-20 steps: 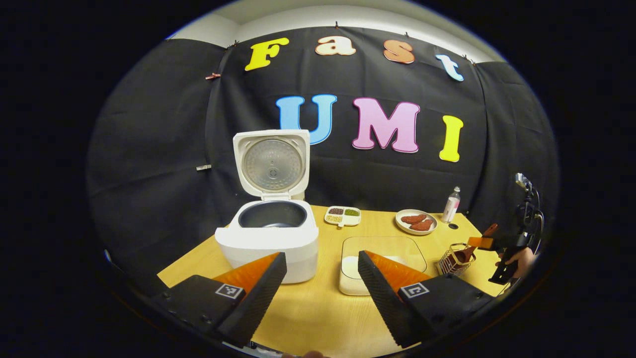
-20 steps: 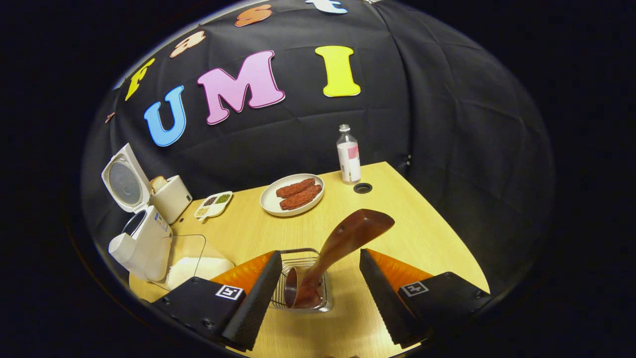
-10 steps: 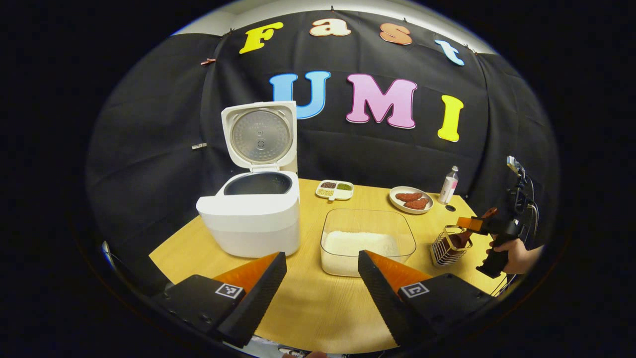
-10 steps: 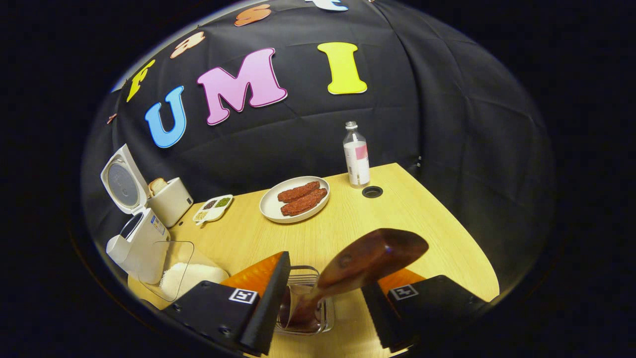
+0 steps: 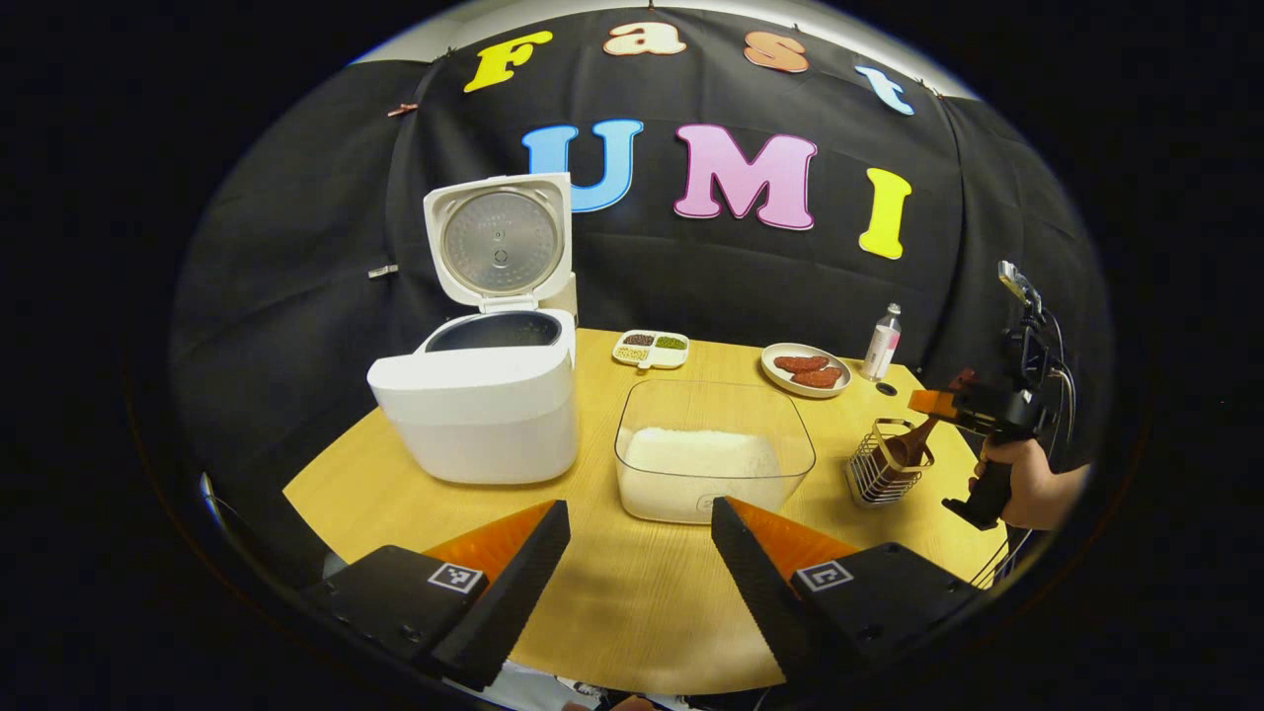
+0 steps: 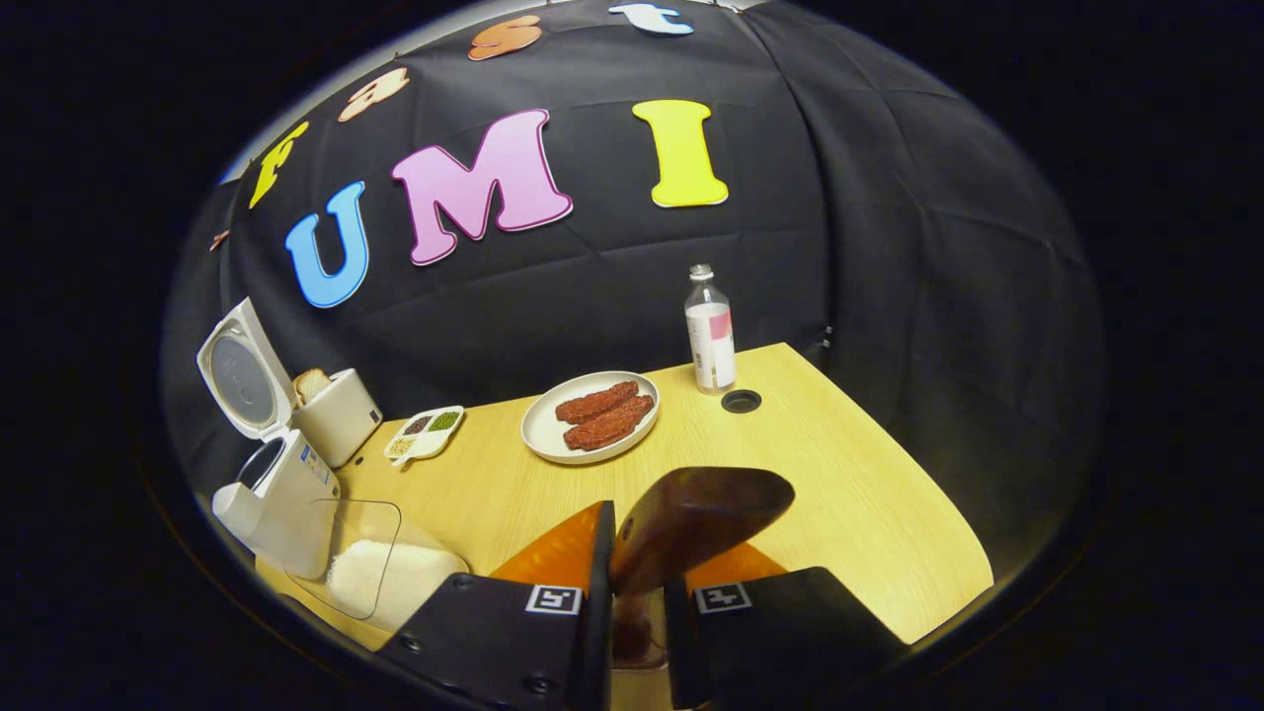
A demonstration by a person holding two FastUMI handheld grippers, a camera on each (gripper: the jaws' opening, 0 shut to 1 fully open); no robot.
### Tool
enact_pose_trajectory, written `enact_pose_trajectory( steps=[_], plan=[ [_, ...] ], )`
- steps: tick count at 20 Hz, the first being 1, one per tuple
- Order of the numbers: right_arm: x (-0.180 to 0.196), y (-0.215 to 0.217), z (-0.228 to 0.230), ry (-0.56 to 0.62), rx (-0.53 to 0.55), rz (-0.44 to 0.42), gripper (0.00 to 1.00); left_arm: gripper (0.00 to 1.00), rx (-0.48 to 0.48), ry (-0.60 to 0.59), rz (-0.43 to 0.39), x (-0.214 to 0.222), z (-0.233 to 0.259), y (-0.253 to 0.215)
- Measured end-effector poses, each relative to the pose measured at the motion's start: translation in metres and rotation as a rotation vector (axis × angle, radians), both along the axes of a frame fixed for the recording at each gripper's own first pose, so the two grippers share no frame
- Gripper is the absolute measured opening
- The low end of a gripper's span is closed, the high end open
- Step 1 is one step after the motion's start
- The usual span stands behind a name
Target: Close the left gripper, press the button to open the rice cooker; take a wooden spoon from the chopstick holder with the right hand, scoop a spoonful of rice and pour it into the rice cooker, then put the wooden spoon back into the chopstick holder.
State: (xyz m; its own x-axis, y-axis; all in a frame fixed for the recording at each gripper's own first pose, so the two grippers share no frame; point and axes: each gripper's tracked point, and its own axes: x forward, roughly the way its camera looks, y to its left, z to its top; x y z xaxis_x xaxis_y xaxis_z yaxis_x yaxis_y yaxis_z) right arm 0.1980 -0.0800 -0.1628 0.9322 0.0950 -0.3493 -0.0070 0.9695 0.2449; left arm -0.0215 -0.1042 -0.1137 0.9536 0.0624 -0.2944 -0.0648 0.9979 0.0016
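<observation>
The white rice cooker [image 5: 479, 410] stands at the table's left with its lid [image 5: 497, 240] raised and the dark inner pot showing. A clear container of rice [image 5: 709, 456] sits beside it. My left gripper [image 5: 640, 583] hangs open above the table's near edge, holding nothing. In the right gripper view, my right gripper [image 6: 637, 592] is shut on the wooden spoon [image 6: 691, 518], whose broad end rises past the fingers. From the left gripper view, the right gripper [image 5: 963, 400] sits over the wire chopstick holder [image 5: 884, 469], with the spoon [image 5: 913, 439] standing in it.
A plate of brown patties [image 6: 591, 415], a small bottle [image 6: 711, 331] and a divided dish of grains [image 6: 425, 430] line the table's far side. A white toaster [image 6: 336, 400] stands behind the cooker. A hand [image 5: 1032, 489] holds the right gripper's grip at the table's right edge.
My right gripper has dropped onto the spoon and its fingers have shut on the handle. My left gripper has drawn back from the cooker toward the near edge, still open.
</observation>
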Motion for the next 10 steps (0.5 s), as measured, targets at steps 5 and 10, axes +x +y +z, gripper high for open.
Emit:
enact_pose_trajectory(
  steps=[5, 10],
  plan=[
    [-0.010, 0.004, 0.013, 0.041, 0.014, -0.005, 0.22, 0.99, -0.009, -0.006, -0.038, -0.006, 0.000, 0.011],
    [-0.022, 0.003, 0.055, 0.009, 0.028, -0.069, 0.22, 0.99, -0.009, -0.013, -0.098, -0.005, -0.001, 0.036]
  ],
)
